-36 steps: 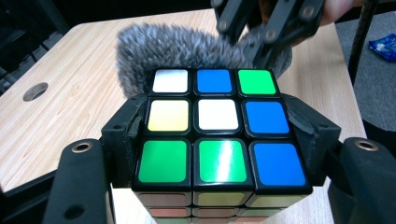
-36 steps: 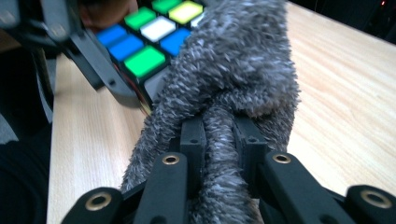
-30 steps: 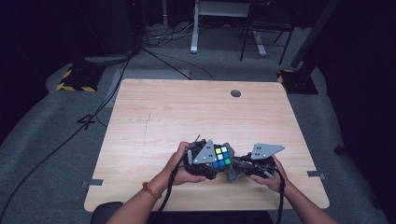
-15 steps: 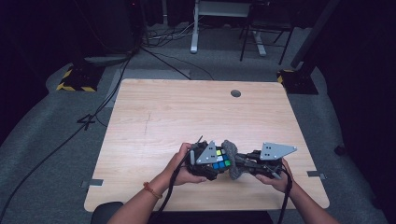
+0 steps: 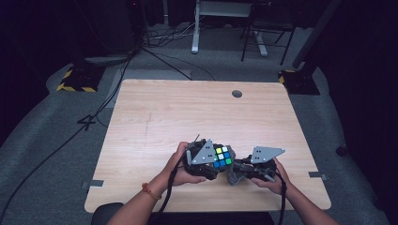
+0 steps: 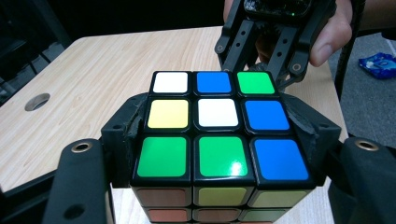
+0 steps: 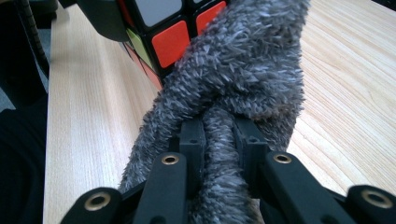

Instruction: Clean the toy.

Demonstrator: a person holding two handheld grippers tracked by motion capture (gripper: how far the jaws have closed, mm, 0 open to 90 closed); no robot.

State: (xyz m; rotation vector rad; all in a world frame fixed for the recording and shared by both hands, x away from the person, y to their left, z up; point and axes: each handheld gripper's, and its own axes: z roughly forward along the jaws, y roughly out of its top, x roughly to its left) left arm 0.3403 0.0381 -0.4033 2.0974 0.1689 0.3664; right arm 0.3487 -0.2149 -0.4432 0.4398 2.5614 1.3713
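The puzzle cube (image 6: 215, 123) is a three-by-three with black edges and mixed colours. Its upward face reads white, blue, green along the far row, yellow, white, blue across the middle, and green, green, blue nearest the left gripper's camera. The side below that shows orange and pale yellow-green squares. From the right gripper view, red-orange squares show on another side.

The cube sits near the front edge of the table (image 5: 164, 117), a little right of centre, clamped between the jaws of the left gripper (image 5: 202, 158), whose pads press against two opposite sides. The person's left hand (image 5: 180, 165) wraps that gripper from the left, forearm coming in from the bottom, a thin orange band (image 5: 149, 191) on the wrist.

The right gripper (image 5: 244, 169) lies just right of the cube, pointing toward it, held low by the right hand (image 5: 271, 174). Its jaws are closed tight on a grey fuzzy cloth (image 7: 233, 88), which bunches out beyond the tips and presses against the cube's side, covering part of it.

A round hole (image 5: 237, 93) sits near the far edge of the wooden top. Beyond the table stand a desk frame (image 5: 196, 28) and a chair (image 5: 267, 28) on grey floor, with cables (image 5: 70, 136) trailing at the left. In the left gripper view, a blue packet (image 6: 379, 64) lies on the floor.
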